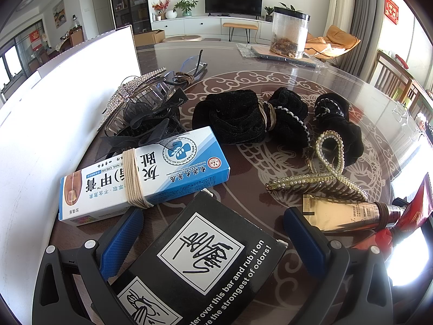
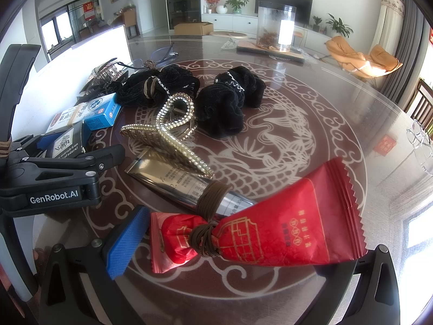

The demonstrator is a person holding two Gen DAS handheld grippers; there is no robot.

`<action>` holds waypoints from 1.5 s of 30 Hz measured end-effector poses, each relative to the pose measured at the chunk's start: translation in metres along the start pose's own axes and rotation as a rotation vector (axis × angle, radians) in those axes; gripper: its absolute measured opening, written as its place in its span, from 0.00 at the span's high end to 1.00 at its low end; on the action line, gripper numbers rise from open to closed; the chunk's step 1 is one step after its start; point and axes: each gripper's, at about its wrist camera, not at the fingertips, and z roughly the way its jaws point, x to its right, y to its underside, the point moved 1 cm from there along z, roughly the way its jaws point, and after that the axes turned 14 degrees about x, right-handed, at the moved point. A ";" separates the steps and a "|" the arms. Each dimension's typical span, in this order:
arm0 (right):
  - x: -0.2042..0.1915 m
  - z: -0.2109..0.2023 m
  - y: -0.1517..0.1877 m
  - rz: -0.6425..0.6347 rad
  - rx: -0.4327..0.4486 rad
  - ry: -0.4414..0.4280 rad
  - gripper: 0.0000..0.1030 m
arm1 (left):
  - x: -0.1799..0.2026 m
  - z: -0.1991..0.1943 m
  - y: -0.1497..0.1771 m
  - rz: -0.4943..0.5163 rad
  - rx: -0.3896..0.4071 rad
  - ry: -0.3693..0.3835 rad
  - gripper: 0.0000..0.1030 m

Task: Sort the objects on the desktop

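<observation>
Hard to see: the right finger of the right gripper [image 2: 216, 246] is hidden behind the red snack packet [image 2: 284, 230], so only its blue left pad [image 2: 124, 241] shows.
Cut off: the black soap-bar box with white pictures [image 1: 200, 265] runs off the bottom edge of the left wrist view.
Left gripper [image 1: 213, 233]: its two blue pads are spread wide, one on each side of the black box. I cannot tell if they touch it.
Right gripper: it looks open, with the red packet lying between its fingers. A brown hair tie [image 2: 203, 238] is wound around the packet.
Clear plastic jar [image 1: 289, 35]: it stands upright at the far side of the round glass table [image 1: 270, 65]. Brown bits sit at its bottom. I cannot tell what they are.
White board [image 1: 54, 124]: it stands along the left side, just behind the pile of hair clips [image 1: 140, 108].
Blue and white cream box [image 1: 143, 176]: it lies flat with a tan band around it, touching the black box.
Black fuzzy scrunchies [image 1: 251, 116]: they lie in the middle of the table.
Gold pearl hair claw [image 1: 324, 173]: it rests on the gold tube [image 1: 346, 214].
</observation>
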 end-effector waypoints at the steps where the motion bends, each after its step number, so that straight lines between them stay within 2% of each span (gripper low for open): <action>1: 0.000 0.000 0.000 0.000 0.000 0.000 0.00 | -0.001 -0.001 0.000 0.000 0.000 0.000 0.00; 6: 0.000 0.000 0.000 0.000 0.000 0.000 0.00 | 0.000 0.000 0.000 -0.001 -0.002 0.000 0.00; 8: 0.000 0.000 0.000 0.000 0.000 0.000 0.00 | -0.001 -0.002 0.001 0.014 -0.047 0.017 0.00; 10: 0.000 0.000 0.000 0.000 0.000 0.000 0.00 | -0.001 -0.005 0.002 0.063 -0.119 0.067 0.00; 13: 0.000 0.000 0.000 0.000 0.000 0.000 0.00 | -0.013 -0.028 0.017 0.111 -0.167 0.141 0.00; 15: 0.000 0.000 0.000 0.000 0.000 0.000 0.00 | -0.032 -0.048 0.030 0.078 -0.169 0.223 0.00; 17: 0.000 0.000 0.000 0.000 0.000 0.000 0.00 | -0.054 -0.061 0.036 0.005 -0.181 0.259 0.00; 20: 0.000 0.000 0.000 0.000 0.000 0.000 0.00 | -0.075 -0.066 0.033 -0.077 -0.192 0.268 0.00; 22: 0.000 0.000 0.000 0.000 0.000 0.000 0.00 | -0.073 -0.063 0.029 -0.070 -0.176 0.275 0.00; 25: 0.000 0.000 0.000 0.000 0.000 0.000 0.00 | -0.055 -0.052 0.025 0.022 -0.184 0.273 0.00; 30: 0.001 0.000 -0.001 0.003 0.000 -0.003 0.00 | -0.021 -0.031 0.023 0.213 -0.167 0.199 0.00; 32: 0.000 -0.001 0.000 -0.009 -0.025 -0.023 0.00 | -0.020 -0.030 0.022 0.216 -0.169 0.210 0.00; 34: 0.003 -0.006 0.002 -0.016 -0.056 -0.079 0.00 | -0.020 -0.030 0.022 0.206 -0.169 0.202 0.00; 37: 0.011 -0.019 0.007 0.000 -0.075 -0.198 0.00 | -0.021 -0.033 0.026 0.175 -0.097 0.182 0.00; 39: 0.010 -0.021 0.008 -0.018 -0.091 -0.246 0.00 | -0.022 -0.032 0.028 0.153 -0.052 0.166 0.00; 42: -0.002 -0.020 0.009 -0.115 -0.096 -0.225 0.00 | -0.021 -0.027 0.024 0.145 -0.070 0.153 0.00; 44: 0.000 -0.016 0.008 -0.074 -0.131 -0.203 0.00 | -0.022 -0.029 0.026 0.143 -0.082 0.143 0.02; 45: 0.002 -0.017 0.006 -0.028 -0.147 -0.195 0.00 | -0.022 -0.033 0.027 0.144 -0.061 0.146 0.10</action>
